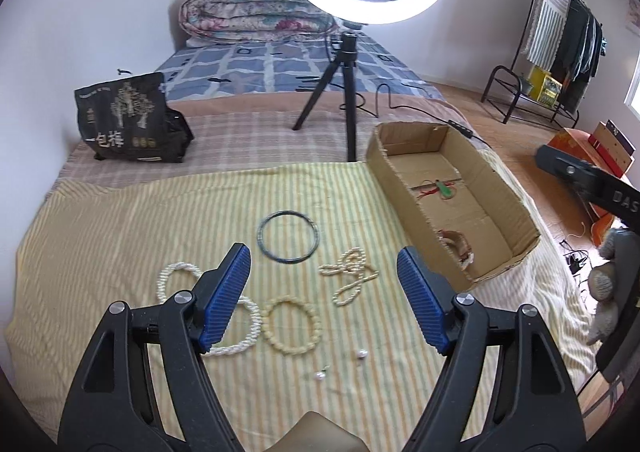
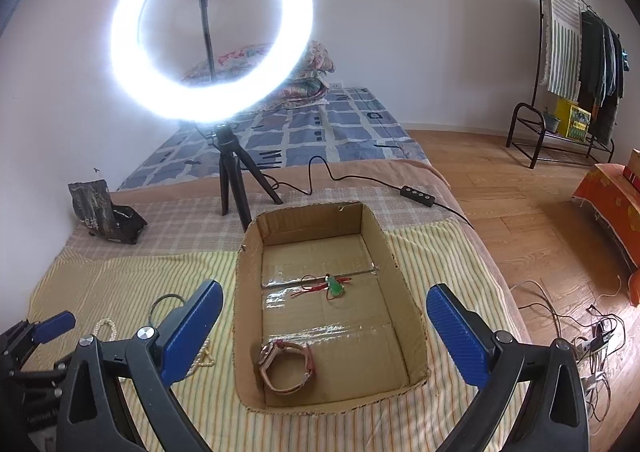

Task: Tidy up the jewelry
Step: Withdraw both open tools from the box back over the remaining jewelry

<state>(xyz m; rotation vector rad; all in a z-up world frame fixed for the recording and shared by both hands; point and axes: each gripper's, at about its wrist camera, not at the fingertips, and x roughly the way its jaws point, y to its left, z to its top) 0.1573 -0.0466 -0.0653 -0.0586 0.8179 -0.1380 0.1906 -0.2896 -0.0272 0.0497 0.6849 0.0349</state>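
- Jewelry is lying loose on the yellow striped cloth [image 1: 120, 236]: a dark bangle [image 1: 289, 236] at the far middle, a tangled pearl necklace [image 1: 349, 275] to its right, a cream bead bracelet [image 1: 291, 326] nearer you, white pearl bracelets [image 1: 178, 279] on the left, and two small pearl earrings [image 1: 362, 354] nearest of all.
- A wristwatch [image 2: 286, 366] and a green pendant on red cord [image 2: 334, 286] are already sitting in the cardboard box [image 2: 404, 276] at the right.
- You are likely dealing with light pieces: the bangle looks stiff and should slide, so pinch across its rim; the necklace is limp and will dangle, so take it at the bunched knot.
- Beaded bracelets are probably rolling under pressure; close on one side of the loop, not across it.
- Earrings are tiny and easy to lose in the cloth folds; leave them for a careful, low pinch.
- Your left gripper [image 1: 324, 284] is hovering over the loose pieces, pointing steeply down, fingers spread and holding nothing.
- Your right gripper [image 2: 324, 316] is hanging above the box, tilted down, fingers spread wide and carrying nothing.
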